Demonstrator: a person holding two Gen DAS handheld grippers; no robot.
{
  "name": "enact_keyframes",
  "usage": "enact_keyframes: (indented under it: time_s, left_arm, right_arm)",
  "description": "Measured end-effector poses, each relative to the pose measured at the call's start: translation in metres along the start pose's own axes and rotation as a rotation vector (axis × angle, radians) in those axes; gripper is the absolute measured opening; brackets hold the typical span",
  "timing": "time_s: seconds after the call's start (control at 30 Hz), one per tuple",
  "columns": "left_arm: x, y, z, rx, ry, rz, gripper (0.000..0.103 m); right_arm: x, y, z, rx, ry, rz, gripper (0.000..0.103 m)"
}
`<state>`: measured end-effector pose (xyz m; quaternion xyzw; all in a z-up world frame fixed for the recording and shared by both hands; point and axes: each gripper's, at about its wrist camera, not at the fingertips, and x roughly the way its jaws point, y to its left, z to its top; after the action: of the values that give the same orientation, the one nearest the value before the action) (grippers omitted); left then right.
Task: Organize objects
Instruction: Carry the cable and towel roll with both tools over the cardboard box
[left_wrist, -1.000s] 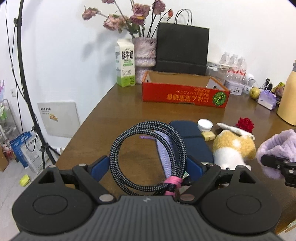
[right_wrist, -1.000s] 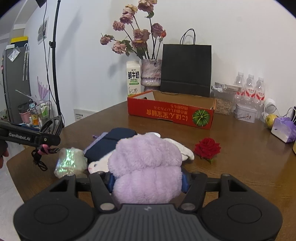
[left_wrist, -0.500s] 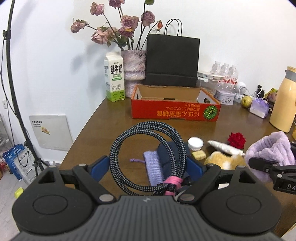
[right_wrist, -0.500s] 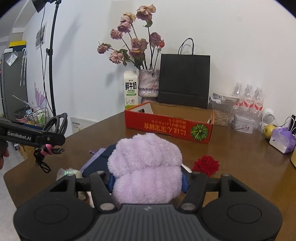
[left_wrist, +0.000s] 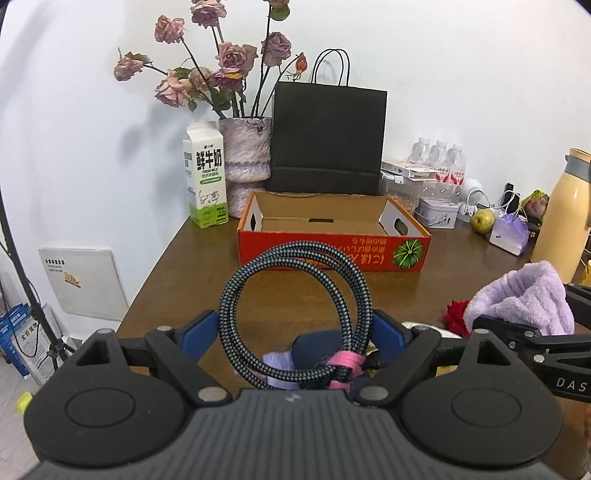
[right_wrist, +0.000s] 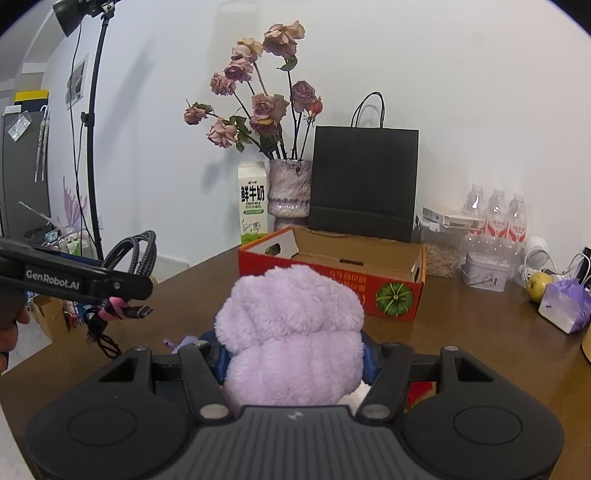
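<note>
Nearer now: "鲜牛奶" milk carton (left_wrist: 205, 175)

You get bright, even indoor light | flowers (left_wrist: 221, 70) cast soft shadows on the wall (left_wrist: 461, 55) | sharp focus | strong fisheye bending, dark corners | mild sheen on the table (right_wrist: 480, 332)
</note>
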<state>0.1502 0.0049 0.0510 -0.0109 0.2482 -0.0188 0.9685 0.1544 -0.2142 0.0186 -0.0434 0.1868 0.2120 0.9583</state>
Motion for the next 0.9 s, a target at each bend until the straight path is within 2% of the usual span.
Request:
enact_keyframes:
  time_s: [0.9]
  left_arm:
    - [0.098,-0.02,0.08,0.006,0.014,-0.038,0.089]
  right_arm:
    - [0.097,-0.047,0.06,0.01,0.001,-0.003,0.06]
